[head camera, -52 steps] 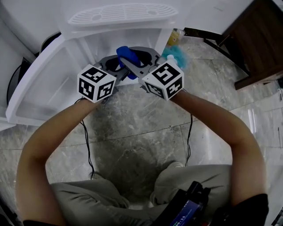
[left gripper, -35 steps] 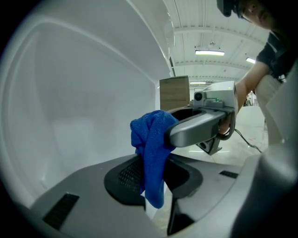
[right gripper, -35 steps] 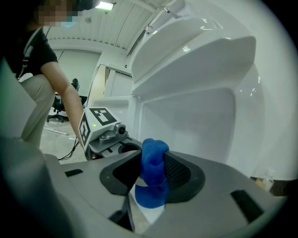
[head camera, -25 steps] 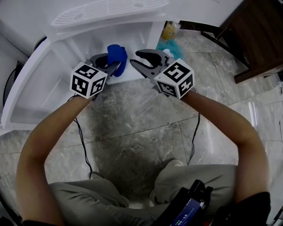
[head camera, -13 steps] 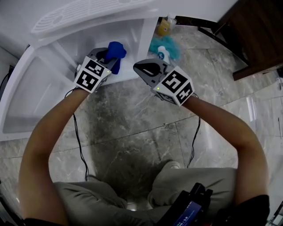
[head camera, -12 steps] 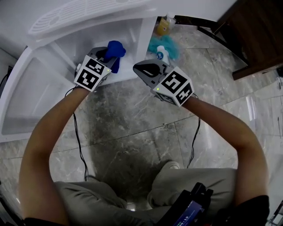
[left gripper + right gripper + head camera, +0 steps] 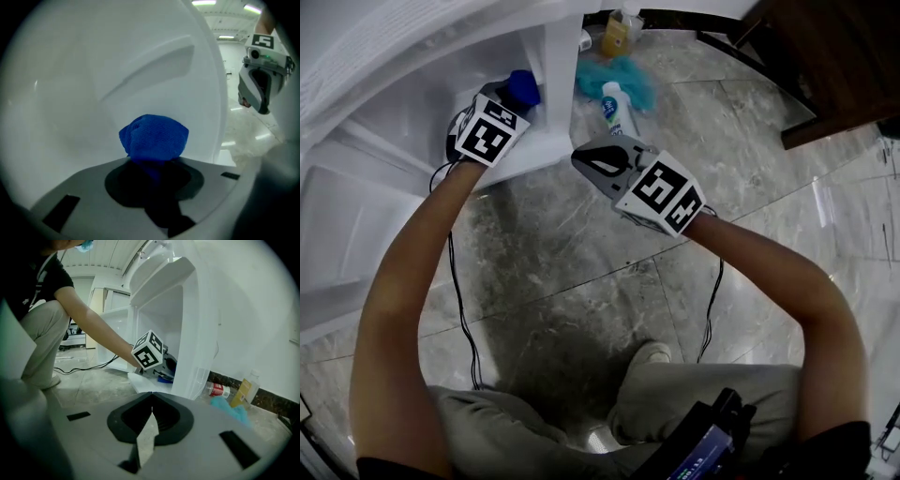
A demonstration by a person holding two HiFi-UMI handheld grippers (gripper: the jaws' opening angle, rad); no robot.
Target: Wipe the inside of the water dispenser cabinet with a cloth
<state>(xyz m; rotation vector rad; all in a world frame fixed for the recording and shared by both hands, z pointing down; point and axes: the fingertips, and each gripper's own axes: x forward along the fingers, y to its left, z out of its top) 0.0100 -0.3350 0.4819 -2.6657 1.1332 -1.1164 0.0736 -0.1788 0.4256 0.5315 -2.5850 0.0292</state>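
While left gripper (image 7: 154, 164) fingers (image 7: 84, 187) clamp the blue cloth (image 7: 154, 138), right gripper (image 7: 151, 401) fingers (image 7: 197, 430) meet empty.

Cabinet walls (image 7: 93, 70) crowd the left gripper (image 7: 511, 101); the side panel (image 7: 555, 70) stands between it and the right gripper (image 7: 584, 161). Beyond the right gripper lie a white bottle (image 7: 614, 108) and a teal rag (image 7: 592, 73); the floor (image 7: 581, 281) beneath is open.

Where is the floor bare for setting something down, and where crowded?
Bare: grey marble floor between the white dispenser cabinet and the person's knees. Crowded: right of the cabinet, around the white plastic bottle, teal fluffy cloth, yellow bottle.
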